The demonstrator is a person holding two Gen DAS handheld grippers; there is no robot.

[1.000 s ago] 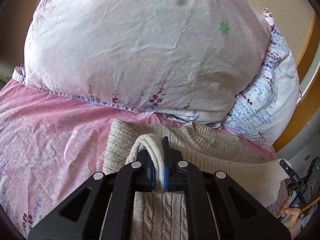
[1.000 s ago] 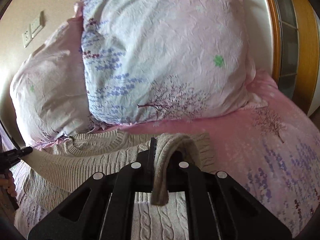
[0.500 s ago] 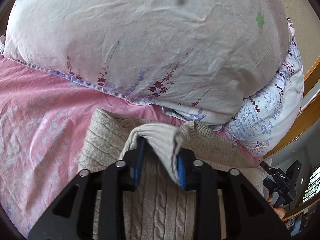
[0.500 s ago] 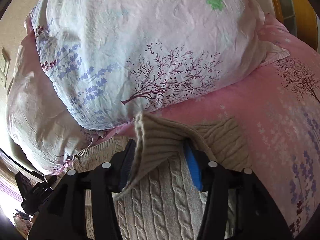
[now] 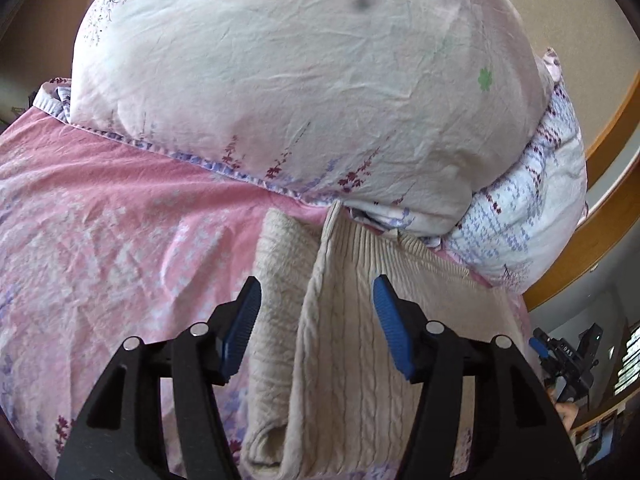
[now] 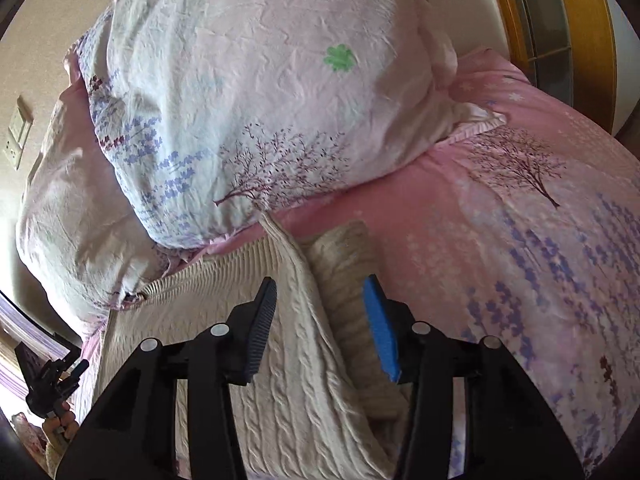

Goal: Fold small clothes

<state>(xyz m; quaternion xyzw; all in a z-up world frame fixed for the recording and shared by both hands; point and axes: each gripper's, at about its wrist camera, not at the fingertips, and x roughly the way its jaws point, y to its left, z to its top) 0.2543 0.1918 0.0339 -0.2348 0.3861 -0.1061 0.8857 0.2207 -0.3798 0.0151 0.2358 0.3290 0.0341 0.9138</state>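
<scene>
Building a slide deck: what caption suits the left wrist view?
Open left gripper over a folded beige cable-knit sweater on a pink bedsheet.

Both fisheye views are evenly lit by soft daylight, sharp at centre, strongly curved and vignetted black at the corners, with the pillow [image 5: 304, 92] slightly washed out and faint shadow cast beneath it.

Floral pillows [image 6: 256, 92] on pink bedsheet [image 6: 520, 216]; beige wall [image 5: 580, 12], perhaps sunlit.

The sweater's [image 5: 344, 344] lower part is cut off by the bottom edge; its neckline [image 6: 132, 298] is partly hidden under the pillows [image 6: 256, 92].
</scene>
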